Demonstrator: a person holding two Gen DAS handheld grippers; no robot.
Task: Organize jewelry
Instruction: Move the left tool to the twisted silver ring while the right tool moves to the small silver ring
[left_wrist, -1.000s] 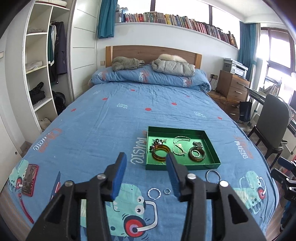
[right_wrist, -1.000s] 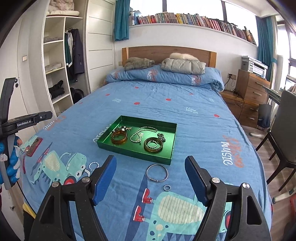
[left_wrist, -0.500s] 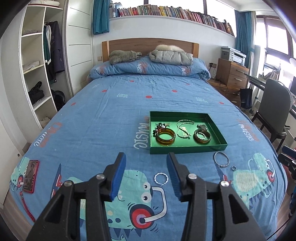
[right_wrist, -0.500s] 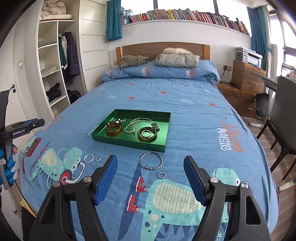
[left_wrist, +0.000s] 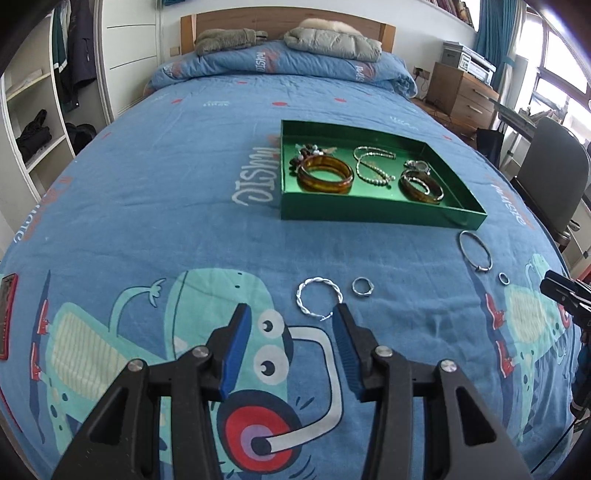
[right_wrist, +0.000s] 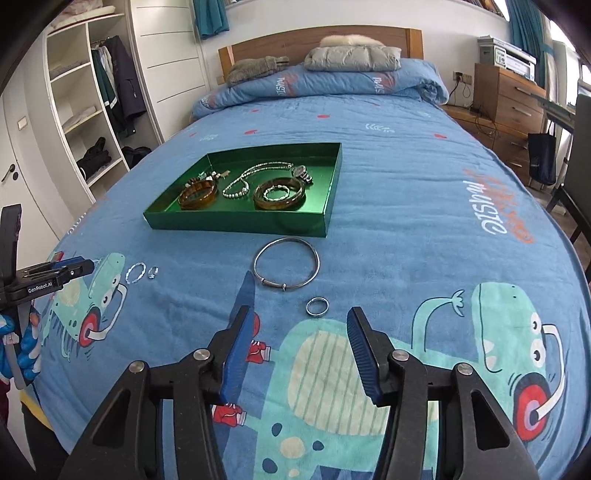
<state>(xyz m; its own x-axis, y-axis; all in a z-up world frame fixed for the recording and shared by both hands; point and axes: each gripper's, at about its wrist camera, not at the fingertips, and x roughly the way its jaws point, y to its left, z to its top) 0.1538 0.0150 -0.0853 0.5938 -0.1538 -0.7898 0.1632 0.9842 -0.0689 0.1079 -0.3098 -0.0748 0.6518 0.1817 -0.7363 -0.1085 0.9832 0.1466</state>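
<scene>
A green tray (left_wrist: 384, 216) (right_wrist: 236, 223) on the blue bedspread holds two amber bangles, a bead necklace and a watch. On the bedspread lie a twisted silver bracelet (left_wrist: 318, 297) (right_wrist: 135, 272), a small ring (left_wrist: 362, 287) (right_wrist: 152, 272), a thin silver bangle (left_wrist: 475, 250) (right_wrist: 286, 263) and another ring (left_wrist: 504, 278) (right_wrist: 317, 306). My left gripper (left_wrist: 290, 312) is open and empty, just short of the twisted bracelet. My right gripper (right_wrist: 301, 315) is open and empty, just short of the ring by the bangle.
A red phone (left_wrist: 6, 314) lies at the bed's left edge. Folded clothes (left_wrist: 332, 42) rest on the pillows. A wardrobe with shelves stands left; a wooden dresser (right_wrist: 506, 96) and a dark chair (left_wrist: 550, 184) stand right.
Both grippers have come lower and closer to the bedspread, toward the loose jewelry in front of the tray. The right gripper's jaws have narrowed somewhat but remain open.
</scene>
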